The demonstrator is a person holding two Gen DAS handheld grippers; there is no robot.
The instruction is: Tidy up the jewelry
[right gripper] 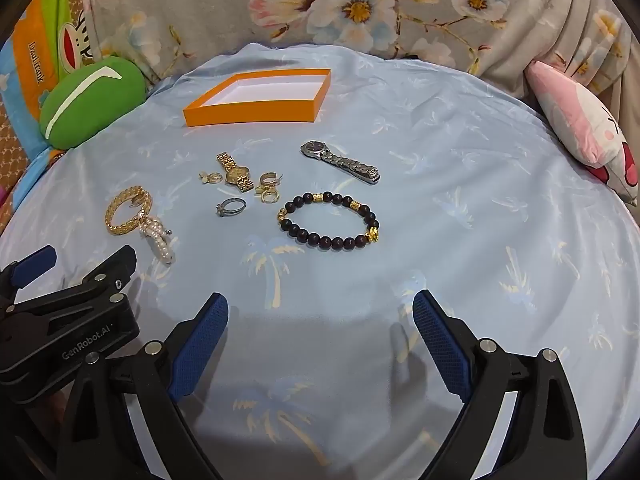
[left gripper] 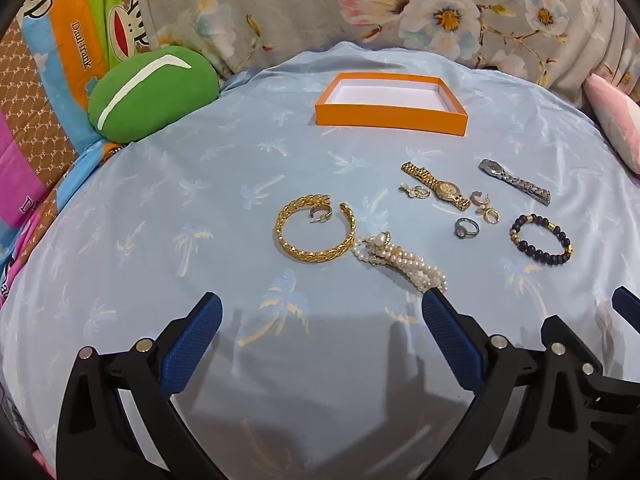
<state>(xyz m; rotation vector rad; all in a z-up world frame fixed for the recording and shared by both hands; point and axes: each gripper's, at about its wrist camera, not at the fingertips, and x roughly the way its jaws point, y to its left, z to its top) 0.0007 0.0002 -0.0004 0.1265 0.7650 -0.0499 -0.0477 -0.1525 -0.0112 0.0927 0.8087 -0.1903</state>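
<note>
An empty orange box point(left gripper: 390, 115) point(right gripper: 248, 114) with a white inside sits at the back of a light blue cloth. In front of it lie a gold bangle point(left gripper: 294, 246) point(right gripper: 116, 216), a pearl bracelet point(left gripper: 404, 262) point(right gripper: 158, 242), a gold watch point(left gripper: 438, 188) point(right gripper: 236, 174), a silver watch point(left gripper: 516, 182) point(right gripper: 342, 160), a dark bead bracelet point(left gripper: 540, 240) point(right gripper: 330, 220), a silver ring point(left gripper: 466, 227) point(right gripper: 232, 206) and small gold earrings point(left gripper: 486, 208) point(right gripper: 268, 188). My left gripper point(left gripper: 322, 306) and right gripper point(right gripper: 320, 306) hover open near the cloth's front, with nothing between their fingers.
A green cushion point(left gripper: 152, 92) point(right gripper: 92, 100) lies at the back left, next to colourful printed bedding point(left gripper: 60, 60). A floral grey fabric point(left gripper: 400, 8) rises behind the box. A pink and white pillow point(right gripper: 580, 124) rests at the right edge.
</note>
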